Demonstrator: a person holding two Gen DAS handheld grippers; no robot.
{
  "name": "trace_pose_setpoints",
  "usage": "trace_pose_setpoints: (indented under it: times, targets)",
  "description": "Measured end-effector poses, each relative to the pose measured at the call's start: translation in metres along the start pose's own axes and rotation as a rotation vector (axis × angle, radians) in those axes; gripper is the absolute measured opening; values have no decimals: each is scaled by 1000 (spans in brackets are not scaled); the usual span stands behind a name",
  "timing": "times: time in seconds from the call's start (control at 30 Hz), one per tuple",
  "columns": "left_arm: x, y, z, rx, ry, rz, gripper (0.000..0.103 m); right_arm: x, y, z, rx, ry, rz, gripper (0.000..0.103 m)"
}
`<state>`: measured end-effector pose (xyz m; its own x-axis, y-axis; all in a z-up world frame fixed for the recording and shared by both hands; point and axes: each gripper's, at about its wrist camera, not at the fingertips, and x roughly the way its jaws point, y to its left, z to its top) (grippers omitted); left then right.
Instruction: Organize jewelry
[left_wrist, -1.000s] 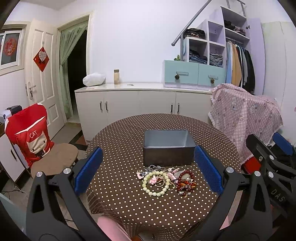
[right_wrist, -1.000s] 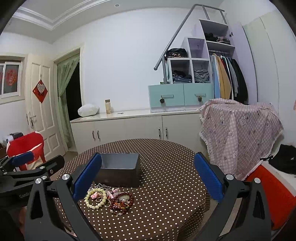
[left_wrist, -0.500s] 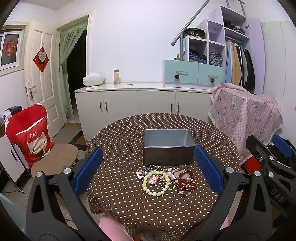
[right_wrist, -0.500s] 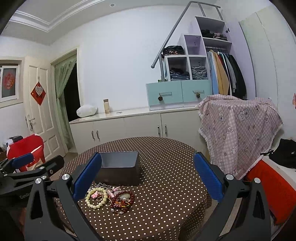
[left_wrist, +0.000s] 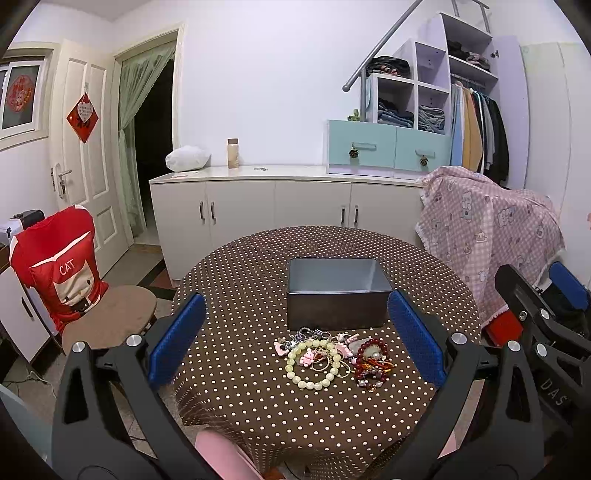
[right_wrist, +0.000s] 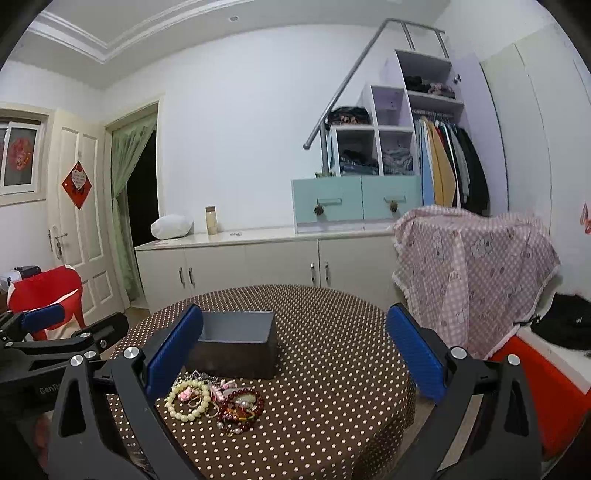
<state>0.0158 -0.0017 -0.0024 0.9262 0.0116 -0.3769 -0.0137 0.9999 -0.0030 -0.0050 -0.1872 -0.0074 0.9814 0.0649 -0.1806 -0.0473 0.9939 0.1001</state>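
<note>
A heap of jewelry lies on the brown polka-dot round table (left_wrist: 240, 369): a pale green bead bracelet (left_wrist: 313, 365), a dark red bead bracelet (left_wrist: 372, 360), pink charms and thin chains. It also shows in the right wrist view (right_wrist: 216, 400). Just behind it stands an empty grey box (left_wrist: 337, 291) (right_wrist: 236, 343). My left gripper (left_wrist: 295, 343) is open and empty, hovering short of the heap. My right gripper (right_wrist: 291, 354) is open and empty, to the right of the heap; it shows in the left wrist view (left_wrist: 543, 317) at the right edge.
A chair with a red cover (left_wrist: 62, 273) stands left of the table. A pink checked cloth (left_wrist: 487, 229) drapes over something at the right. White cabinets (left_wrist: 280, 206) line the back wall. A red and white box (right_wrist: 546, 384) sits at the right.
The right wrist view has tilted upward a little, so the table sits lower in its frame. The left gripper and the jewelry have hardly moved.
</note>
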Motion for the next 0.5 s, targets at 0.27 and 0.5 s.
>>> trace_pose_setpoints:
  times: [0.27,0.5]
  targets:
    - [5,8,-3,-6,10,-19,97,7,2,-1,3,15,41,96]
    - [24,19,-13,-28,77,-35,97,18,3,-12,-26,24,33,96]
